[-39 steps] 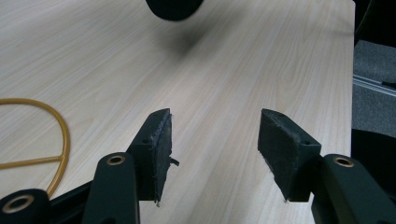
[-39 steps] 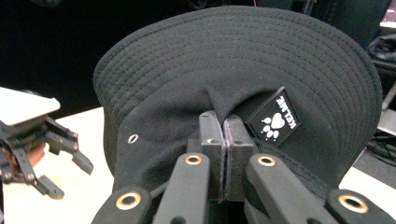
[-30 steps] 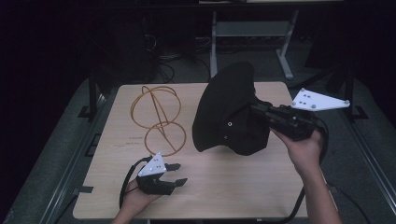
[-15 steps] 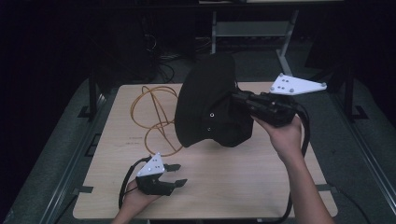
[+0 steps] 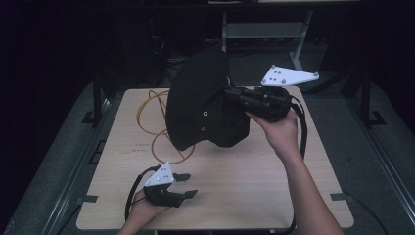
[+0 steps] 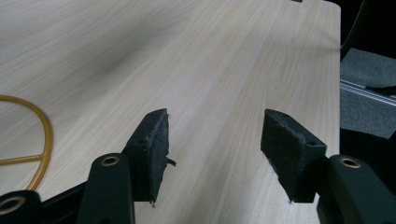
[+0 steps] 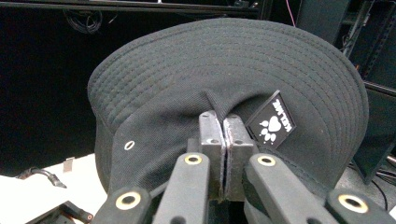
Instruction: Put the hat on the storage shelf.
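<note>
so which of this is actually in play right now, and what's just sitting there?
In play:
- black hat, lifted off the table
- right gripper, pinched shut on a fold of the hat's fabric

Lying about:
- yellow cord, looped on the table
- left gripper, open, low at the near edge, holding nothing

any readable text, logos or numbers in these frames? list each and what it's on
Black patch on the black hat, which the right hand-held gripper pinches: white paw print with a heart, plus one line of white lettering along its edge, too small and tilted to read.
Faint dark marks on the wooden table: too blurred to read.
No other text.
</note>
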The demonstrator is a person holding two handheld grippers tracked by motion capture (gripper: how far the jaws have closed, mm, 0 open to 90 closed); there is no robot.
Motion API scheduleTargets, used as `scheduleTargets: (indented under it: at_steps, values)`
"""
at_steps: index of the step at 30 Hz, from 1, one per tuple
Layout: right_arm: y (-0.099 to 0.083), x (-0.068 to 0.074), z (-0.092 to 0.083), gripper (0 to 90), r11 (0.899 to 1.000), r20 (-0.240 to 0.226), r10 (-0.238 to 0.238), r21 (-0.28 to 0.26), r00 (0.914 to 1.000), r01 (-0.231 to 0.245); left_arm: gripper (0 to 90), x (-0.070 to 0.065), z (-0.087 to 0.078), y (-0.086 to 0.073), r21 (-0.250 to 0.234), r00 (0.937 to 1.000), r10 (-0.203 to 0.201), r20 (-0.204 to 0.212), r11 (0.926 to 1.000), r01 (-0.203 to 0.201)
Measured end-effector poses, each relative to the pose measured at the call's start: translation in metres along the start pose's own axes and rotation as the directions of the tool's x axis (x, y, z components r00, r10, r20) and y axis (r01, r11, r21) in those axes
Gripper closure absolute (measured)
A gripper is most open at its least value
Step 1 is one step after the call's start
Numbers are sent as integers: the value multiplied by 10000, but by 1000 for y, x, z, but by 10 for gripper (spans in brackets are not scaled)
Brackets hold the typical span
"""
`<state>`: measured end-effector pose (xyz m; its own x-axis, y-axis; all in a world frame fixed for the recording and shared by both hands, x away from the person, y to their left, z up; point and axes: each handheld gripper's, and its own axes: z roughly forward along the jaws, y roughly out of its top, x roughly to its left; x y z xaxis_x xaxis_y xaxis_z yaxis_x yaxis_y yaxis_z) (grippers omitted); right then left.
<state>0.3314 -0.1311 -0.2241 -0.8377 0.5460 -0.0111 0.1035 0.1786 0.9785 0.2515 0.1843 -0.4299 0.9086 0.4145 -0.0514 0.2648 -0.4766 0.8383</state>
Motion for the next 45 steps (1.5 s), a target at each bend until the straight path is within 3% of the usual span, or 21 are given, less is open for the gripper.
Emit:
scheduleTargets:
  at_steps: [26, 42, 45]
  values:
    - [32, 9, 58, 884, 9998, -623, -141, 152, 9980, 151, 382, -7, 10, 2, 378, 9980, 639, 26, 9972, -640]
    - [47, 12, 106, 884, 9992, -876, -252, 271, 9958, 277, 377, -7, 12, 3, 394, 9972, 724, 164, 9966, -730]
    - [49, 10, 113, 884, 9996, -969, -76, 275, 9953, 103, 376, -8, 14, 3, 436, 9968, 767, 244, 9960, -777]
